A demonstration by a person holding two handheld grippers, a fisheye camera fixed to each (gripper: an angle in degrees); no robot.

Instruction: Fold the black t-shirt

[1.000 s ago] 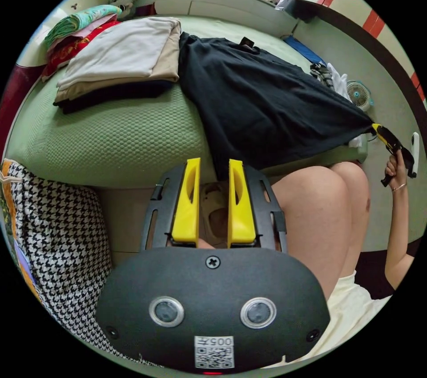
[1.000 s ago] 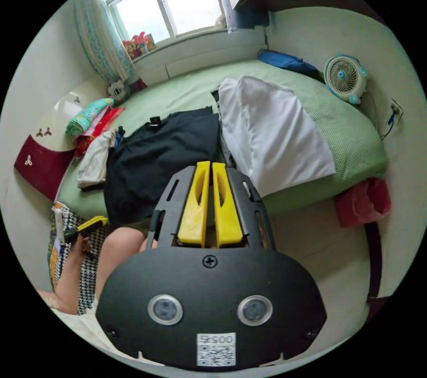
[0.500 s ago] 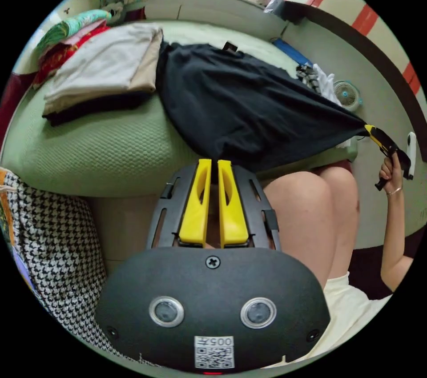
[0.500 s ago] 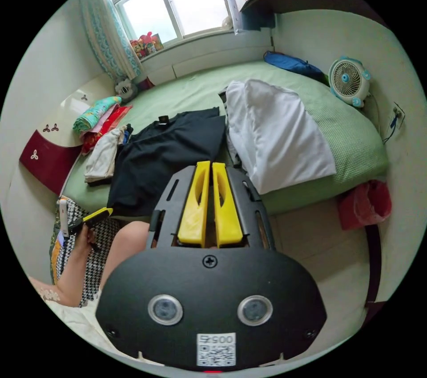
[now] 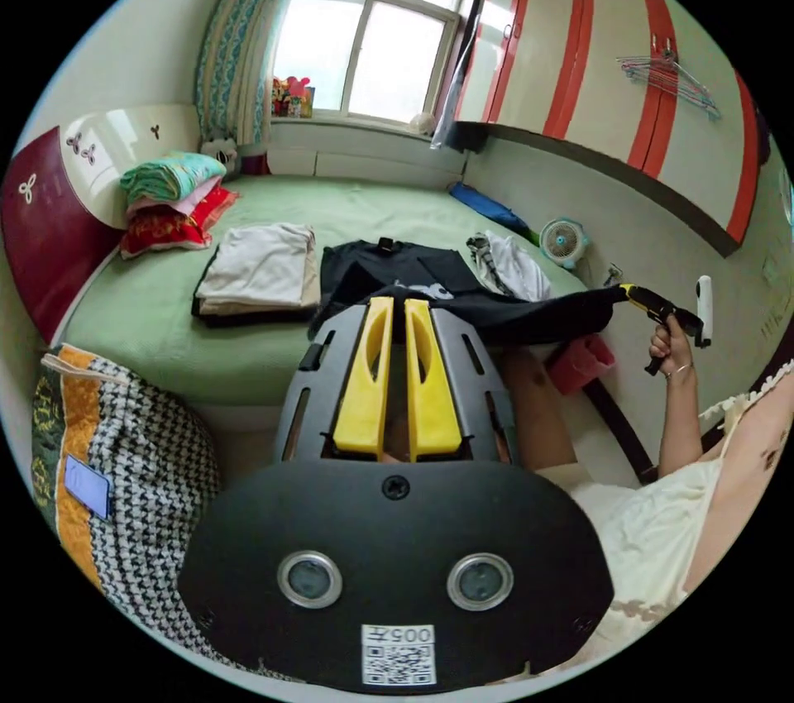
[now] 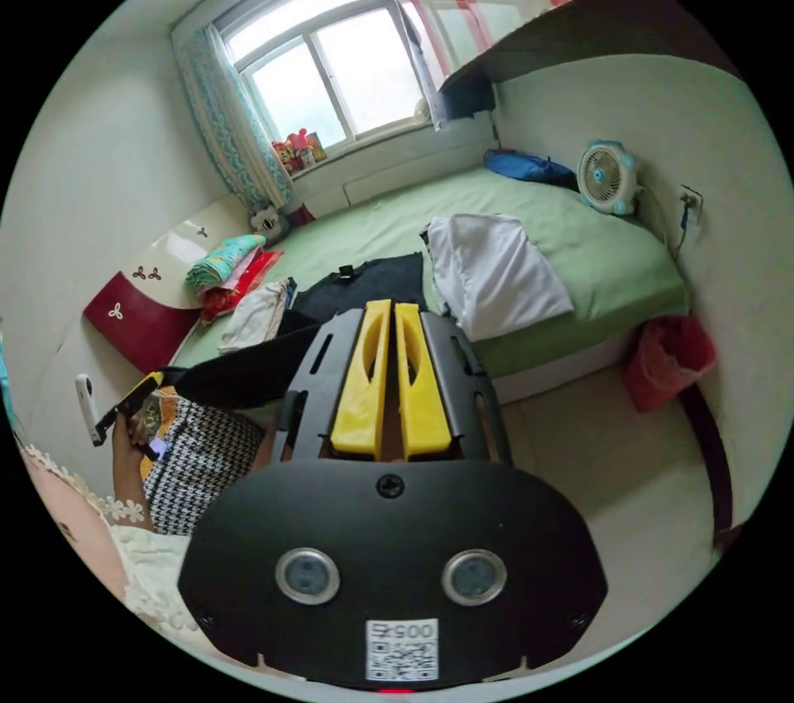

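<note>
Both hand-held grippers, left (image 5: 397, 384) and right (image 6: 390, 380), are clamped on the black t-shirt (image 5: 496, 314), its hem stretched taut in the air, collar end resting on the bed (image 5: 165, 322). Looks like the lift-and-spread step; next it probably needs laying flat.

Soft daylight comes through the window (image 5: 364, 58) at the far end of the room, and its panes are blown out to near white in both views. The green bed (image 6: 595, 256) is evenly lit, with faint shadows under the folded piles. The black t-shirt (image 5: 513, 314) shows almost no surface detail. Fisheye distortion bends walls and the wardrobe (image 5: 628, 91) toward the rim — black corners frame each circle — and focus stays fairly sharp throughout
</note>
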